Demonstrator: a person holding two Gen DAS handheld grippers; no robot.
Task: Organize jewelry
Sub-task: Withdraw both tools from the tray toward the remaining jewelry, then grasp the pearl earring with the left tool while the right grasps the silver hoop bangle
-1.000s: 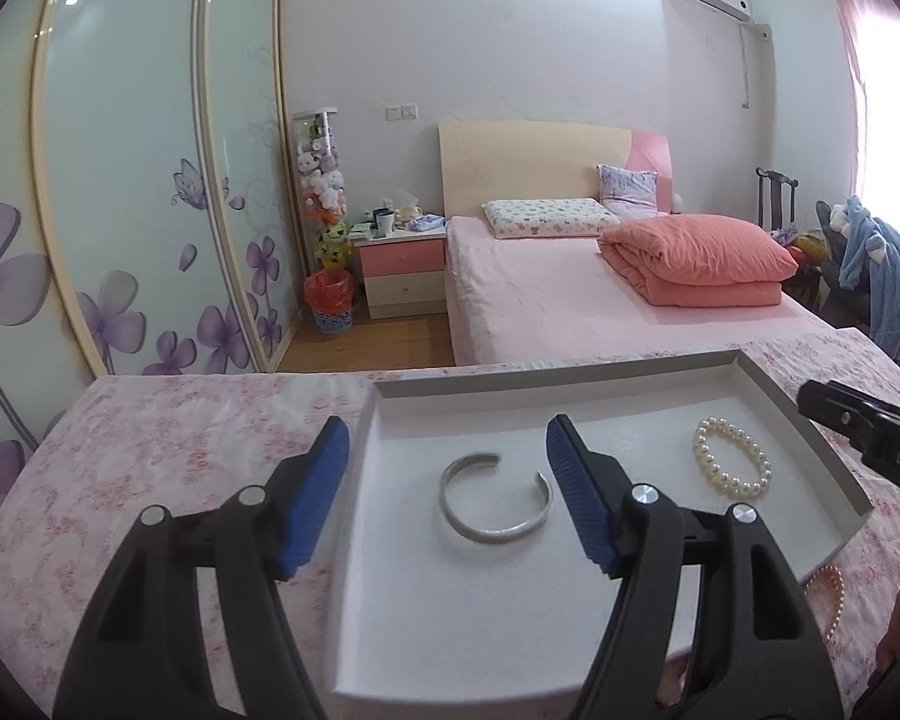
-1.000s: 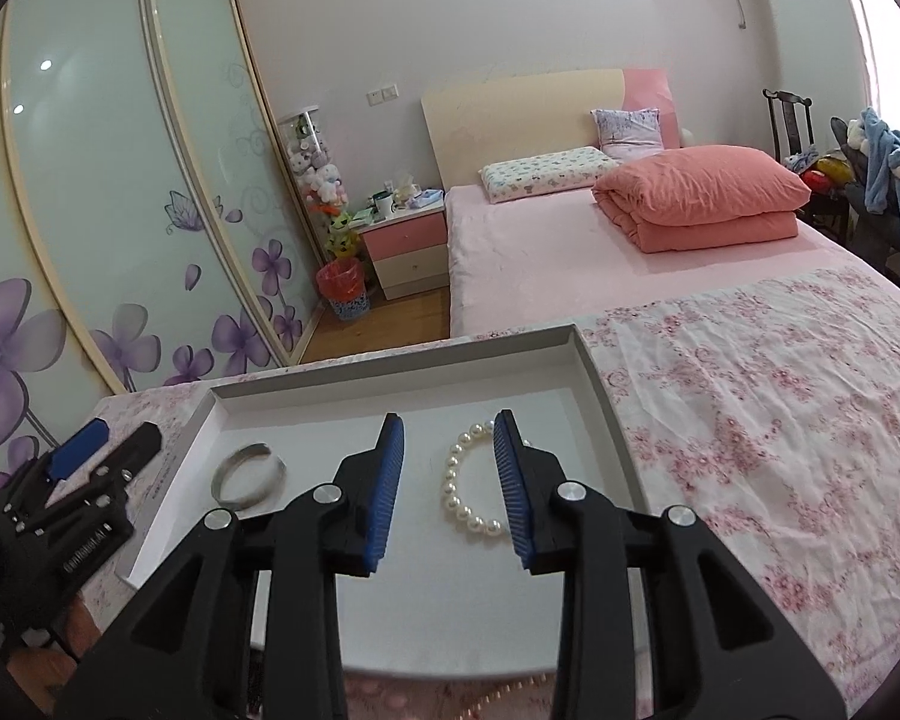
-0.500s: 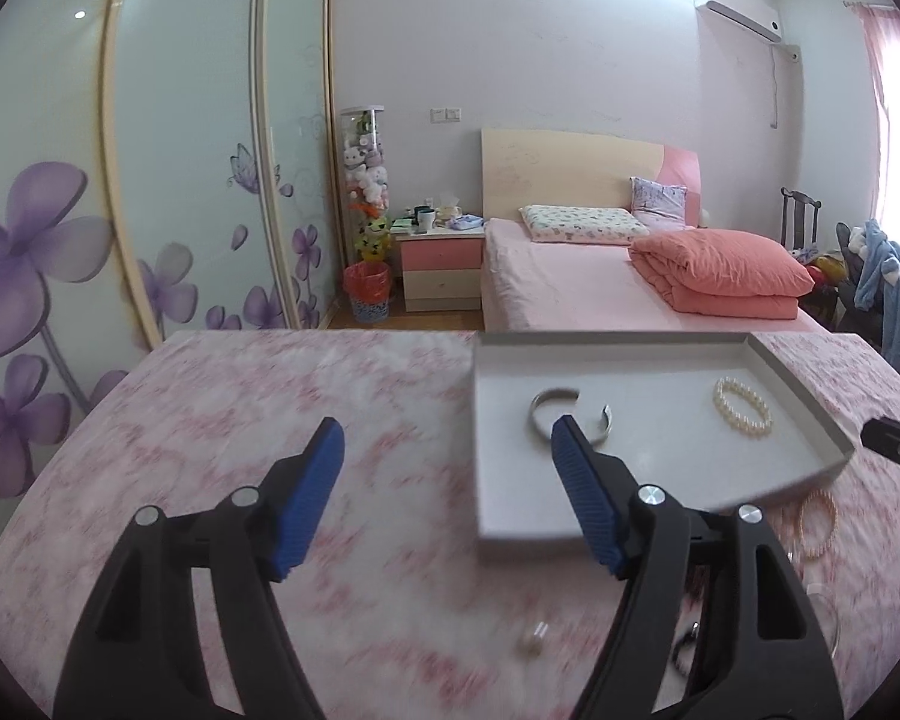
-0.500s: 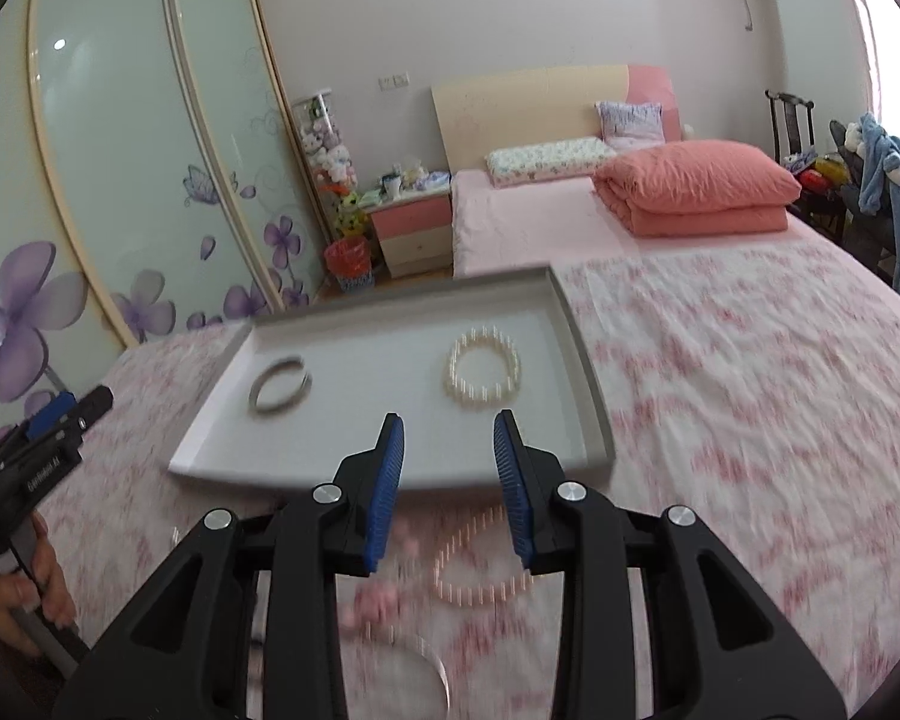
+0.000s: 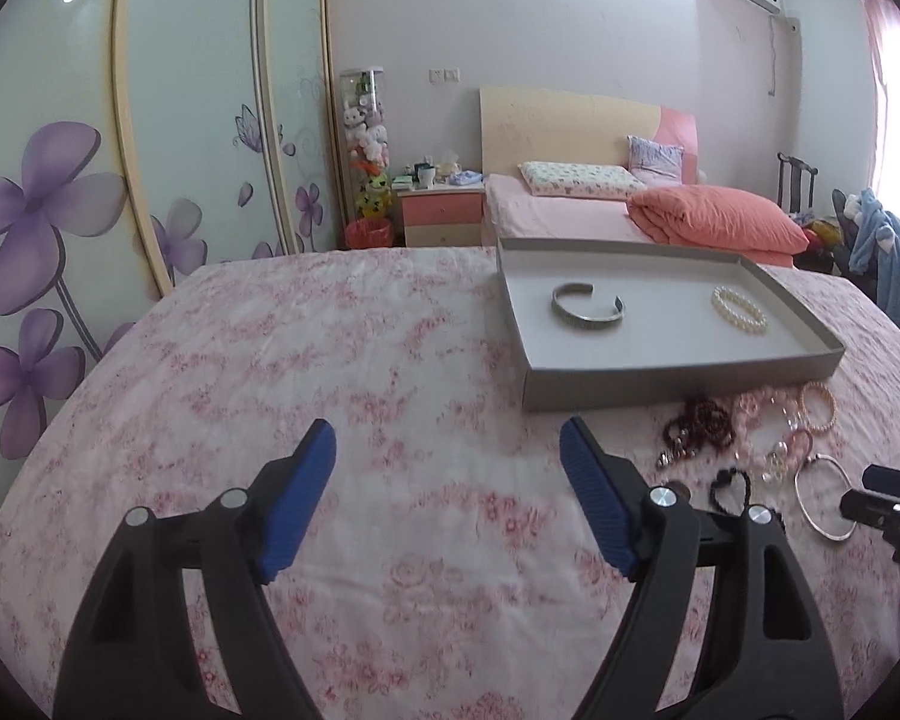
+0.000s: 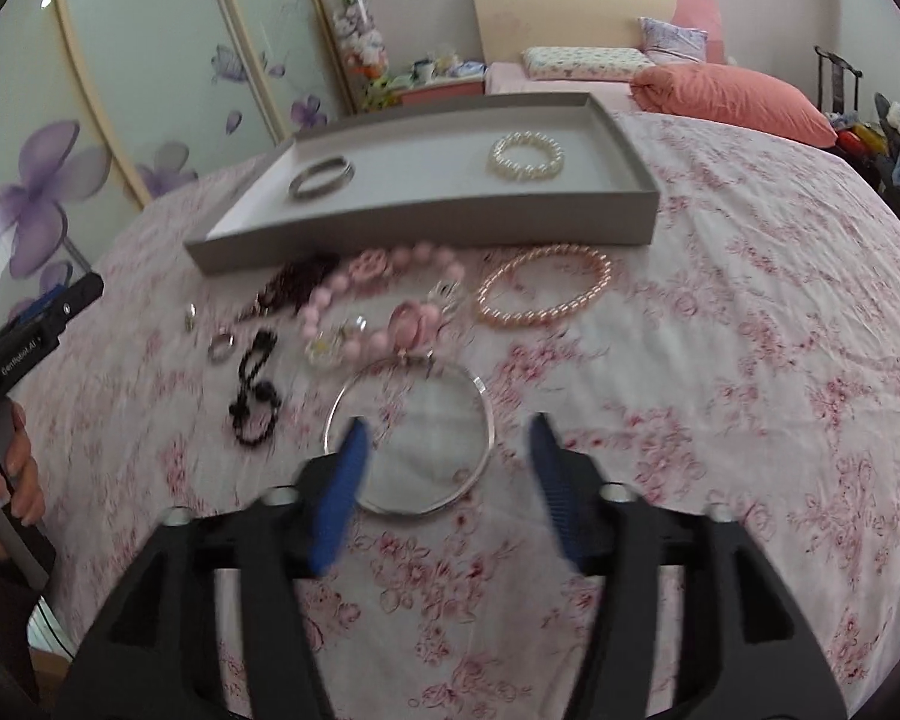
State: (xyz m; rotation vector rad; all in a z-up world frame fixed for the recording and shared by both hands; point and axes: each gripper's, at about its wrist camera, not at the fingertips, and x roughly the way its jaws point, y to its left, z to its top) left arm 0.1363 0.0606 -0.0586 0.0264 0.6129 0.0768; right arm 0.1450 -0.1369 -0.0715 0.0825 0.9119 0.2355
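A grey tray (image 5: 678,387) (image 6: 426,222) on the floral cloth holds a silver cuff (image 5: 588,307) (image 6: 321,177) and a white pearl bracelet (image 5: 740,310) (image 6: 526,156). In front of it lie loose pieces: a pink pearl bracelet (image 6: 543,291), a pink bead bracelet (image 6: 384,300), dark beads (image 6: 257,387) and a thin silver bangle (image 6: 491,423). My right gripper (image 6: 447,429) hangs just over that bangle; its jaws are opening and the pads press on nothing. My left gripper (image 5: 447,456) is over bare cloth left of the tray, its jaws opening with nothing between them.
A small ring (image 6: 221,347) and dark red beads (image 6: 297,285) lie left of the pile. A hand (image 6: 6,480) holds the left gripper's handle. Beyond the table are a bed with a salmon quilt (image 5: 720,219), a nightstand (image 5: 441,216) and flowered wardrobe doors (image 5: 90,180).
Both grippers drew back from the tray toward the near side. The right one tipped down over the loose jewelry and its jaws spread wide. The left jaws widened a little.
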